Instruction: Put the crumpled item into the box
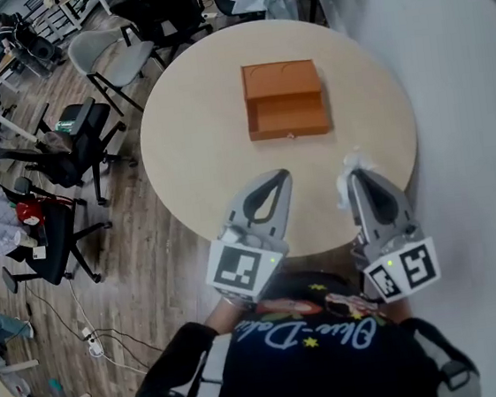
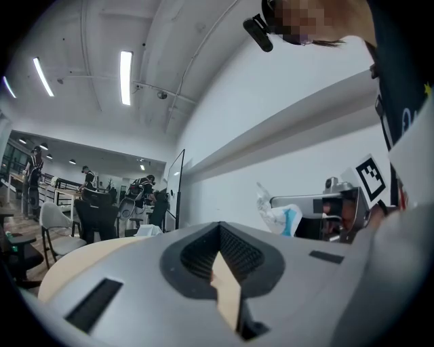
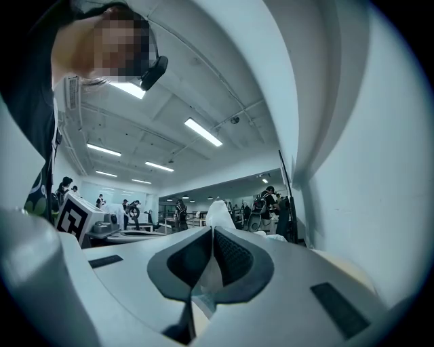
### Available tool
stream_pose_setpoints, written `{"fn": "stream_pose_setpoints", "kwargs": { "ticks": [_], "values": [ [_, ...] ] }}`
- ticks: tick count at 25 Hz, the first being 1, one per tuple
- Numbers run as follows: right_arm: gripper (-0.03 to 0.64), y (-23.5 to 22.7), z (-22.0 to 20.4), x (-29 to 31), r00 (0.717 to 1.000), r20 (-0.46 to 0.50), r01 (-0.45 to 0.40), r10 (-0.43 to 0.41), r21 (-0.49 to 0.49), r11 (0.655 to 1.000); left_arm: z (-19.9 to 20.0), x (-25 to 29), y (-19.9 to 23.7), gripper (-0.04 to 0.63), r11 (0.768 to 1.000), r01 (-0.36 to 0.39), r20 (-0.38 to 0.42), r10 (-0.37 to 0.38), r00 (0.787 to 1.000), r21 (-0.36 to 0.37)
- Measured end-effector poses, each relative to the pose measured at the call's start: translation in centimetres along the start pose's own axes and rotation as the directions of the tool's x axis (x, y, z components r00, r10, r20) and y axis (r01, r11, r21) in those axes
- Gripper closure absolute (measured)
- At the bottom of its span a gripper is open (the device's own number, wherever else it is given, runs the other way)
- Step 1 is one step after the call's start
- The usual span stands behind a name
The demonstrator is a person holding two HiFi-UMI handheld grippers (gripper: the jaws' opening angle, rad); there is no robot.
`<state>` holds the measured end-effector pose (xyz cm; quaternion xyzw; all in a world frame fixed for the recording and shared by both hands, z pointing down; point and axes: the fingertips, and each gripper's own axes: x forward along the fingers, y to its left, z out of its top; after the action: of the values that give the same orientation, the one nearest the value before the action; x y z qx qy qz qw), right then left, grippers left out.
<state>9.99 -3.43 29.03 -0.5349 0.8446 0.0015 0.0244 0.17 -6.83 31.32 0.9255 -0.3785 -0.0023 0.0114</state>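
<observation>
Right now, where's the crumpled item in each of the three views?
Head view: crumpled item lower right, at the right gripper's tip, over the table.
Left gripper view: item right of centre, white with blue, at that gripper's end.
Right gripper view: item centre, pinched between the jaws, poking past them.
Shared landmark: the white wall beside it.

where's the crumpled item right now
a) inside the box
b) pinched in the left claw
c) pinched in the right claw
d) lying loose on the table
c: the white crumpled item sticks out from the closed tips of the right claw, and the right gripper view shows it squeezed between the jaws, well short of the box.
</observation>
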Motion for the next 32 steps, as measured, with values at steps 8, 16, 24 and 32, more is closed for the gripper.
{"fn": "stream_pose_setpoints", "kwargs": {
  "ticks": [8,16,24,32],
  "values": [
    [0.611,0.4,0.0,3.4,0.999,0.0,0.048,-0.048,-0.003,0.999,0.2,0.6,3.7,0.604,0.999,0.032,0.017,-0.032,0.999,-0.007],
    [0.611,-0.1,-1.1,5.5,0.994,-0.03,0.107,-0.107,-0.014,0.994,-1.3,1.4,6.4,0.604,0.998,0.056,0.002,-0.056,0.998,-0.035],
    [0.611,-2.3,-1.6,6.6,0.99,-0.06,0.124,-0.125,-0.018,0.992,-2.0,2.8,7.3,0.604,0.998,0.034,-0.018,-0.036,0.999,-0.058],
    [0.611,-4.4,-2.2,10.9,0.995,-0.065,0.079,-0.08,-0.01,0.997,-2.6,3.9,10.5,0.604,0.999,-0.04,-0.046,0.038,0.998,-0.034]
  ]
}}
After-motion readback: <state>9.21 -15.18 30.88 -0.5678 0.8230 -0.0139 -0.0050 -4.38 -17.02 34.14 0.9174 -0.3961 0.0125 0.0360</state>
